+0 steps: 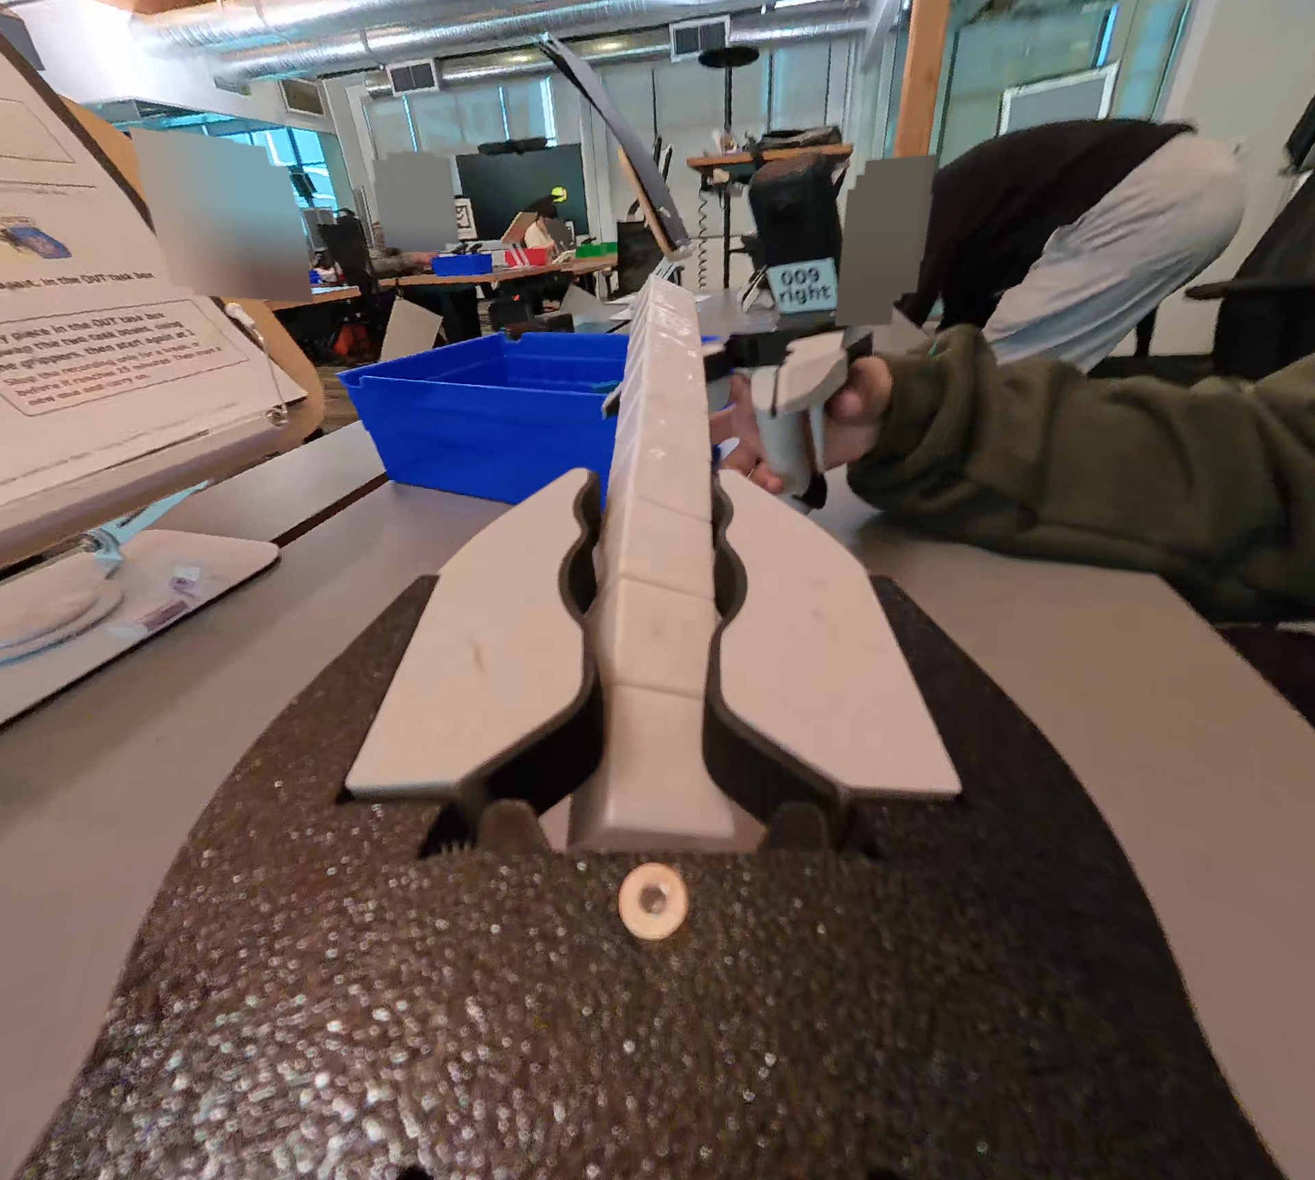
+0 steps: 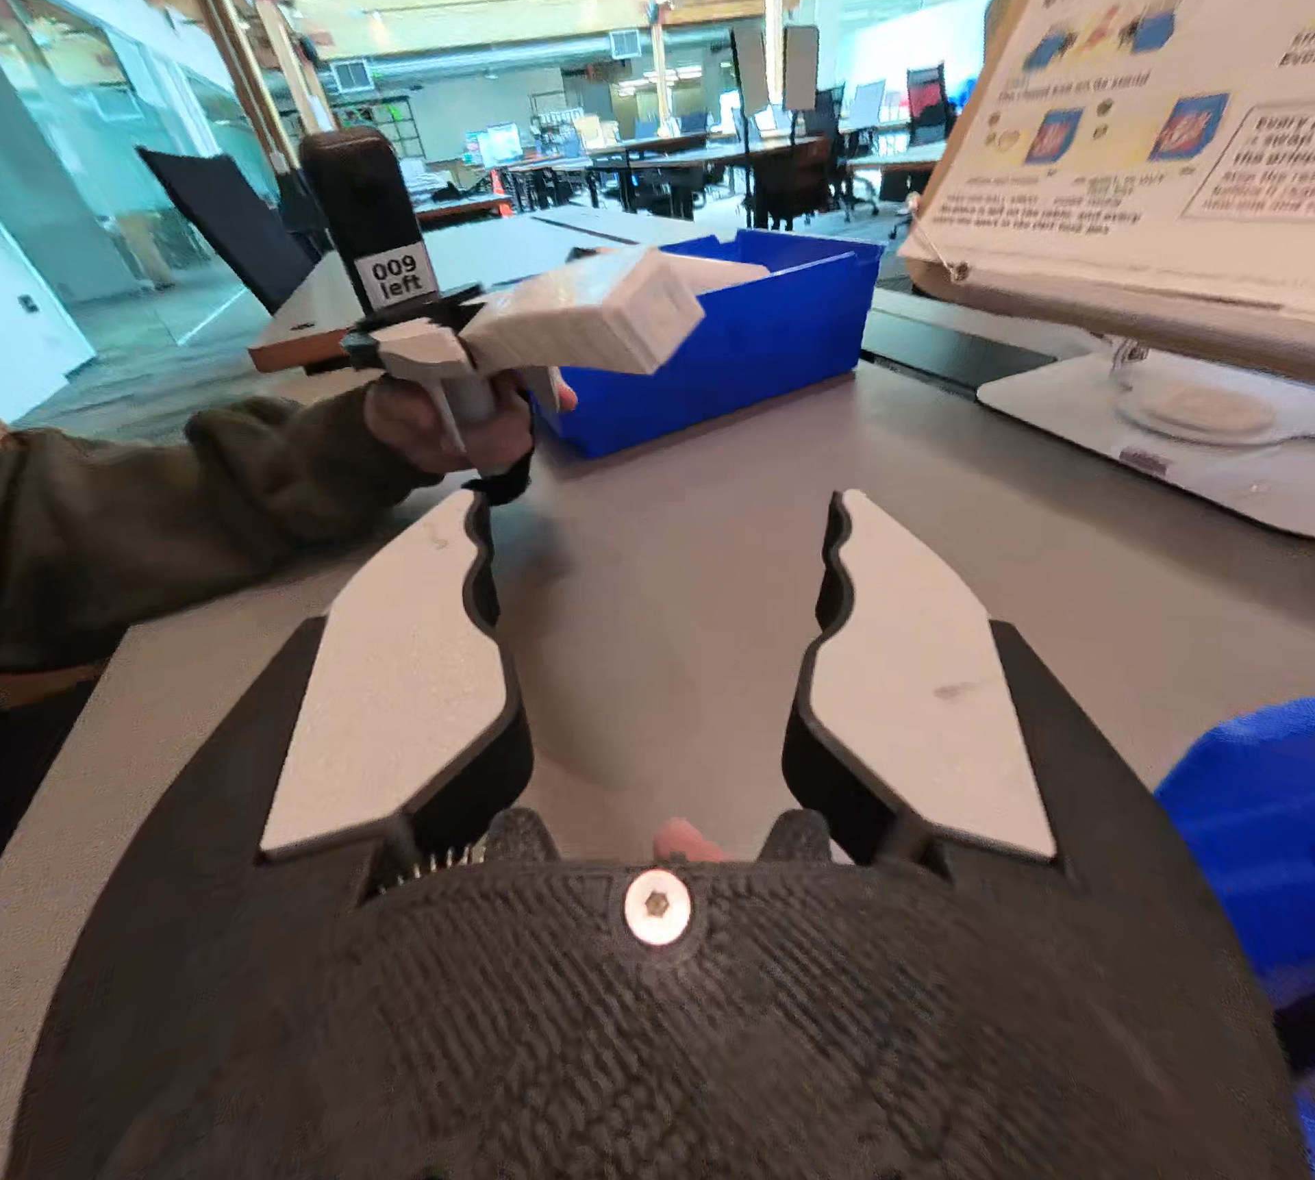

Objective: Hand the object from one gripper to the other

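My left gripper [image 1: 658, 484] is shut on a long white segmented piece [image 1: 662, 576] that runs between both fingers and sticks out far past the tips. In the right wrist view the same piece [image 2: 590, 320] shows at the upper left, held above the table by the left gripper [image 2: 498, 331] in a hand with an olive sleeve. My right gripper [image 2: 662, 505] is open and empty over the grey table [image 2: 711, 576], below and short of the piece. In the left wrist view the right gripper [image 1: 719, 363] sits just right of the piece, its fingers partly hidden behind it.
A blue bin [image 1: 484, 420] stands on the table behind the piece, also seen in the right wrist view [image 2: 768, 349]. A stand with an instruction sheet [image 2: 1138, 114] and white base [image 2: 1210, 456] is at the side. A second blue thing [image 2: 1245, 847] is at the right edge. A person [image 1: 1067, 235] bends over behind.
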Demonstrator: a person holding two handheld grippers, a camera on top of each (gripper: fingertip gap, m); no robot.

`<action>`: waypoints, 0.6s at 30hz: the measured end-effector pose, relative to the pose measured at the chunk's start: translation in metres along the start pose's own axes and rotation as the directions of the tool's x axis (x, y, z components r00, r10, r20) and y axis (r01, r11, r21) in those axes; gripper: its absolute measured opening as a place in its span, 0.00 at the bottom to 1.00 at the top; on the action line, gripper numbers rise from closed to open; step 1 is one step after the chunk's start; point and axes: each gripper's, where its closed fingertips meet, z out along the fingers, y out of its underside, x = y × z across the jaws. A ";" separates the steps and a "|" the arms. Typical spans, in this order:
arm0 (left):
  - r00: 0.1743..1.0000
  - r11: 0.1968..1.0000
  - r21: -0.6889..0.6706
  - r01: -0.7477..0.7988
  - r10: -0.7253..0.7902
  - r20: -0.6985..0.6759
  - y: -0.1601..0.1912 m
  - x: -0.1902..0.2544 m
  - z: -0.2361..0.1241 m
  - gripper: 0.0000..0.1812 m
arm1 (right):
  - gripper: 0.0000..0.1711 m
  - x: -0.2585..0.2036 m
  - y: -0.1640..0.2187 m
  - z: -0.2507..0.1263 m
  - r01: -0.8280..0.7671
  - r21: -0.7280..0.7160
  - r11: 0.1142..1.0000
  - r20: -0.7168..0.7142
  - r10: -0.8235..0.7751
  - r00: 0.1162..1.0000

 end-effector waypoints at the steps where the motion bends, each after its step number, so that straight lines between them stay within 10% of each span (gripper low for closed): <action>1: 0.999 0.999 0.014 0.033 -0.033 -0.005 -0.002 0.001 0.002 0.15 | 0.50 -0.001 0.000 0.006 -0.024 0.004 1.000 -0.005 0.024 1.000; 9: 0.899 0.889 0.196 0.414 -0.366 -0.240 -0.027 0.034 0.035 0.16 | 0.34 -0.054 -0.039 0.023 -0.049 0.267 0.962 0.173 0.002 0.985; 18: 0.952 0.945 0.181 0.272 -0.237 -0.195 -0.016 0.046 0.045 0.16 | 0.16 -0.074 -0.043 0.025 0.015 0.266 0.964 0.228 -0.078 0.971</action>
